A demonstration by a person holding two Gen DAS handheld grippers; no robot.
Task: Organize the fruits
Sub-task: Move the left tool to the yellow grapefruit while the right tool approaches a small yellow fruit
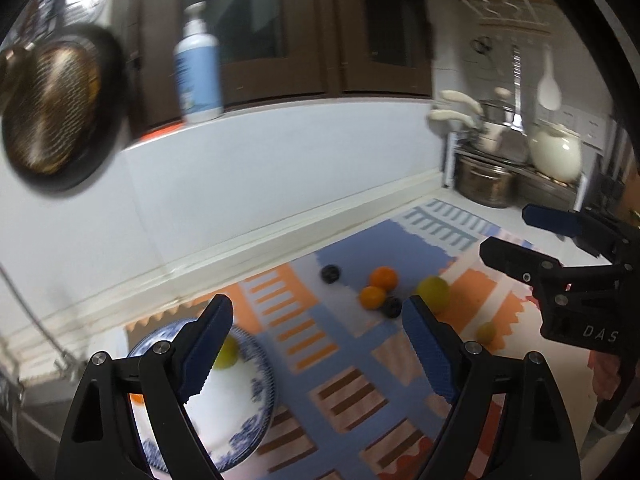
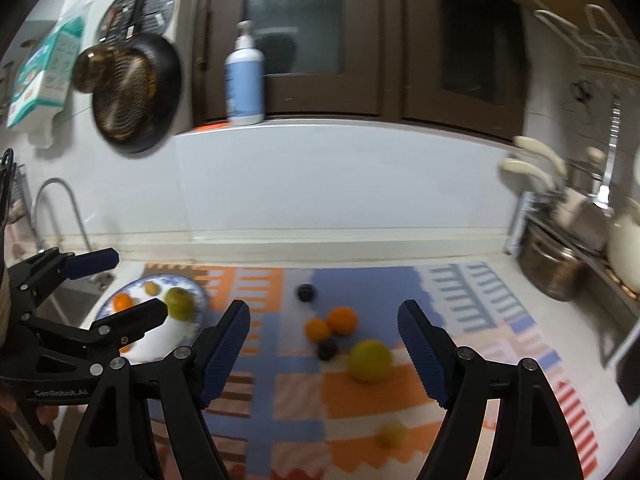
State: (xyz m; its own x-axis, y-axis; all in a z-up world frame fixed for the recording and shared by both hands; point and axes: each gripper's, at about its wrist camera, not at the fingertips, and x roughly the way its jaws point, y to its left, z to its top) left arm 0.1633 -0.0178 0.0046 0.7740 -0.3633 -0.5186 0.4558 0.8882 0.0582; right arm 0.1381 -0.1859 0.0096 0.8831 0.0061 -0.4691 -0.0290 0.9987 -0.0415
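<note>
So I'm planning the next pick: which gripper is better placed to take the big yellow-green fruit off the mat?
Probably right. The right gripper is open, with the big yellow-green fruit nearly between its fingers. The left gripper, also open, sits over the blue-patterned plate, farther from it.

left gripper (image 1: 316,340) gapes above plate (image 1: 256,412).

White letters "DAS" stand on the right claw (image 1: 516,240); "GenRobot.AI" is printed on the black body of the left claw (image 2: 124,286).
</note>
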